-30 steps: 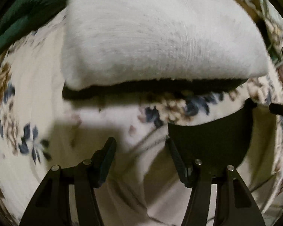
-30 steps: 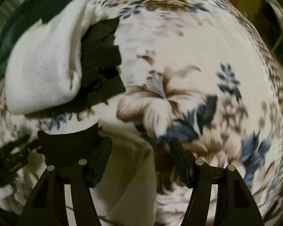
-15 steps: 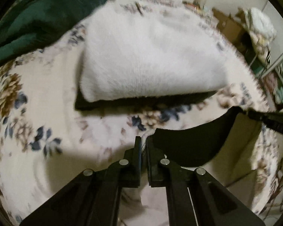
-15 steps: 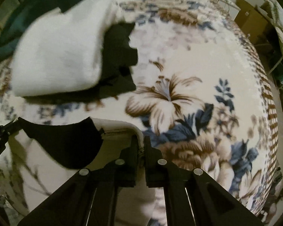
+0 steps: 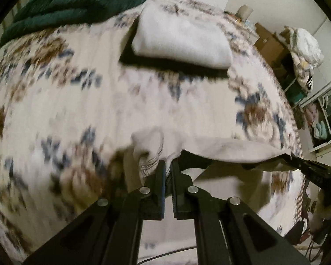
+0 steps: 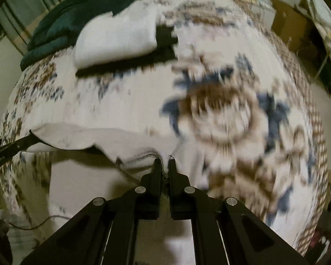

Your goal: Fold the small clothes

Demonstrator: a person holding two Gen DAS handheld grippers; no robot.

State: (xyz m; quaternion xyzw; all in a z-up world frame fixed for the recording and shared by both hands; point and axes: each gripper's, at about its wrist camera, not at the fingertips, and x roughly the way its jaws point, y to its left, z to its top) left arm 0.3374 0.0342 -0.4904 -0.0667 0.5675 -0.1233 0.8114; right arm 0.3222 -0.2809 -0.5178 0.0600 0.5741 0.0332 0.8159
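A small cream garment (image 5: 220, 150) hangs stretched between my two grippers above the floral bedspread (image 5: 77, 110). My left gripper (image 5: 168, 165) is shut on one corner of it, by a stitched hem. My right gripper (image 6: 163, 165) is shut on the other corner (image 6: 143, 156). The garment's top edge (image 6: 81, 134) runs left to the other gripper's fingers (image 6: 17, 146). The right gripper's fingers show at the right in the left wrist view (image 5: 309, 167). The lower part of the garment hangs below, mostly hidden.
A folded white garment (image 5: 183, 39) lies on a folded black one (image 5: 165, 65) farther up the bed; both also show in the right wrist view (image 6: 119, 37). A dark green blanket (image 5: 77, 4) is bunched at the back left. Shelves with laundry (image 5: 306, 50) stand to the right.
Both grippers closed on the cream garment's corners and lifted it up and back from the bed. The folded white and black pile now looks farther away.
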